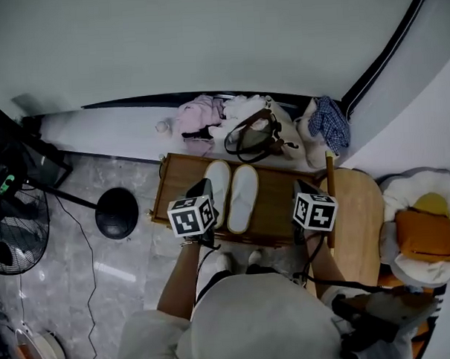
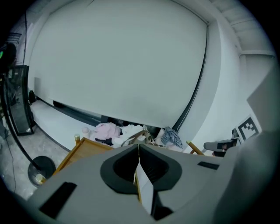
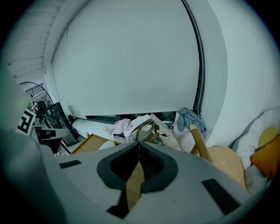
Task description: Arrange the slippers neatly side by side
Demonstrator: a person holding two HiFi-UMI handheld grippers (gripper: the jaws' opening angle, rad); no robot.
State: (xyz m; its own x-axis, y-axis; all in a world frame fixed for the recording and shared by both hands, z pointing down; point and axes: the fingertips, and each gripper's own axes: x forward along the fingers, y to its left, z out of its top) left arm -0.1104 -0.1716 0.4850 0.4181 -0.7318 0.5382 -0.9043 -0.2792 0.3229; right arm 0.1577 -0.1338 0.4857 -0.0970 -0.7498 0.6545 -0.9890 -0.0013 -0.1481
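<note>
The low wooden desk (image 1: 275, 199) has a raised rim all round. Its far edge lies near a white ledge (image 1: 96, 132), and its right end sits just beside a round wooden seat (image 1: 358, 214). A pair of white slippers (image 1: 243, 196) lies side by side near the middle of the desk, toes toward the wall, with bare wood on either side of them and the wider strip on the right. The left gripper (image 1: 203, 183) hangs above the outer edge of the left slipper, jaws together and holding nothing. The right gripper (image 1: 300, 184) is over the bare wood at the right – its jaws also meet at the tips, empty. On the ledge behind the desk stands a pale bag with brown handles (image 1: 257, 135), between a pink cloth (image 1: 195, 117) and a blue checked cloth (image 1: 329, 122). To the left, on the grey marble floor (image 1: 102, 270), stand a black round base (image 1: 116, 213) and a fan (image 1: 15, 232).
</note>
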